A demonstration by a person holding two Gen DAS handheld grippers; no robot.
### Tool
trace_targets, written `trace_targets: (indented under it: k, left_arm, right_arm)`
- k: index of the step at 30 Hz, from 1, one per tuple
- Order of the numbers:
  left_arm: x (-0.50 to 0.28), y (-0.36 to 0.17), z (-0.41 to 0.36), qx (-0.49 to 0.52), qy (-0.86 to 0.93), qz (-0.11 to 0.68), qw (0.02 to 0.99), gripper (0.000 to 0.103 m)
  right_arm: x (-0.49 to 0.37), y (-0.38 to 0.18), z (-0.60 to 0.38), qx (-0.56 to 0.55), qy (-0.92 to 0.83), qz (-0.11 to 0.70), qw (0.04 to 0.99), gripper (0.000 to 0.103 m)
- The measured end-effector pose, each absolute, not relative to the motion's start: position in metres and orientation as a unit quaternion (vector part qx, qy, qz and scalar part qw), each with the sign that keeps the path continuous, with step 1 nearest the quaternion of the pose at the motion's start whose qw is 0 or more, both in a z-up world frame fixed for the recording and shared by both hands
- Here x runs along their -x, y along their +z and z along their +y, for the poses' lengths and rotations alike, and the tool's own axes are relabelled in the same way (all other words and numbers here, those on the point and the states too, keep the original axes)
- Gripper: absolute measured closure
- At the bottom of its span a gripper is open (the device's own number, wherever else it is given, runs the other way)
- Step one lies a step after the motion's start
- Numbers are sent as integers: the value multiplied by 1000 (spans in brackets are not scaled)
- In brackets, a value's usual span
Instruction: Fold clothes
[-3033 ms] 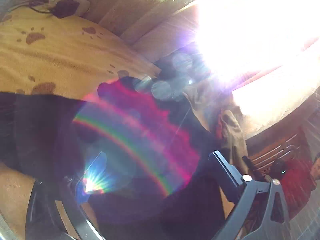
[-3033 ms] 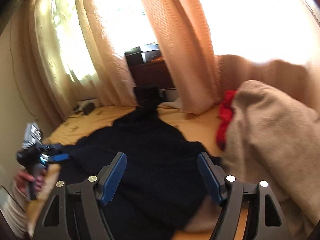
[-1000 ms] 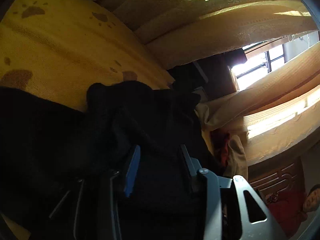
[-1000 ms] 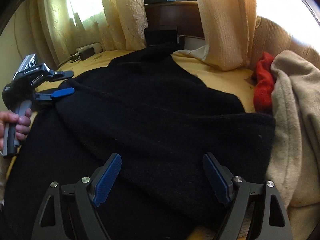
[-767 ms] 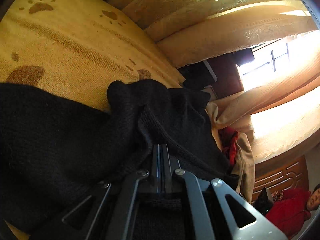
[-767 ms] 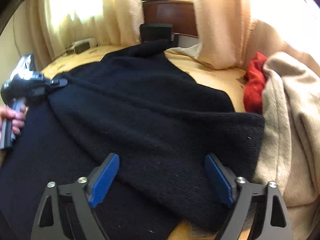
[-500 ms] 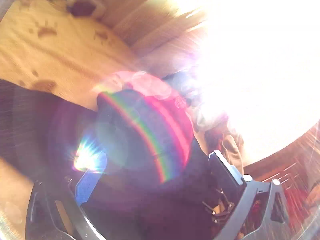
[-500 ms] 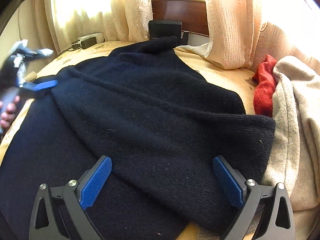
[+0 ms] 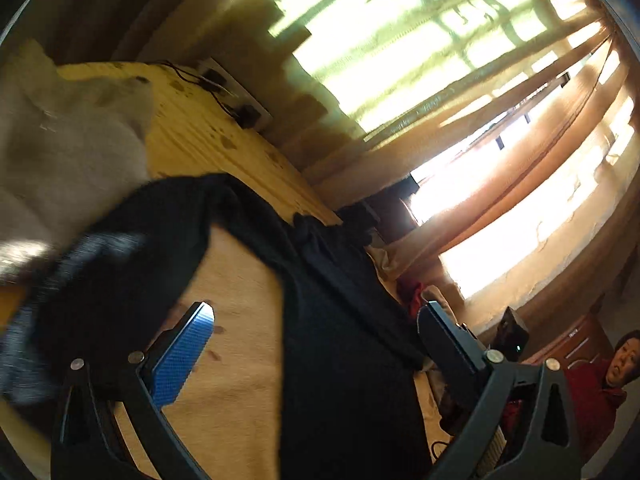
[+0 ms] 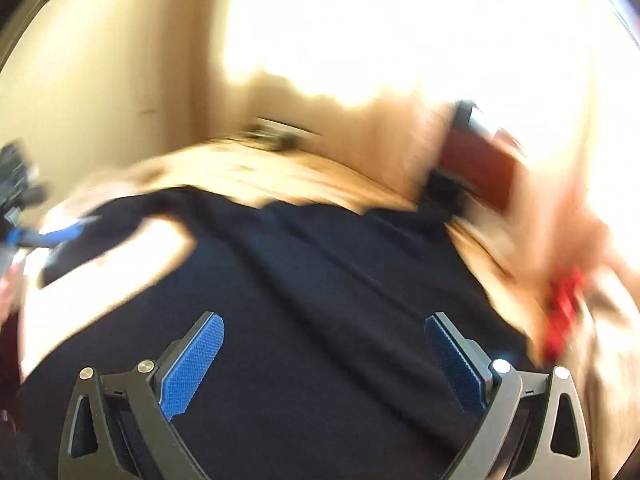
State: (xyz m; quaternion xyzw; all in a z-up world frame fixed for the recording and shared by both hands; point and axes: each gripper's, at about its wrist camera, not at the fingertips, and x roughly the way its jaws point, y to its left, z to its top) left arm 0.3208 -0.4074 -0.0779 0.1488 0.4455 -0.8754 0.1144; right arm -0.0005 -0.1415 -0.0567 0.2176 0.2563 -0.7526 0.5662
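The black sweater lies spread on the bed, over its yellow paw-print blanket, with 1 sleeve flung out to the side. That sleeve crosses bare blanket towards the cream blanket heaped at the bed's edge. I judge it lies that way so I can bring it in over the body next.

My left hand-held gripper is released, its 2 fingers spread wide with nothing between them, hanging above the gap between sleeve and body. My right hand-held gripper is likewise released and empty, poised over the broad middle of the sweater; that view is smeared by motion, so finer folds are hard to read.

A red garment sits just beside the sweater's far side, near the curtains, out of the folding area.
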Motion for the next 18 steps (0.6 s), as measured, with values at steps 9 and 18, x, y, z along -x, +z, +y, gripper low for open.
trace_targets:
  k: [9,18]
  left_arm:
    - [-395,-117,-448,-214,-864,424,168,0]
    - [-404,-141,-480,-226,-870,438,31,5]
  right_arm:
    - [-178,-96,-228,-136,-579,352,723,1]
    - [-213,-111,-238,-137,-546,383,733,1]
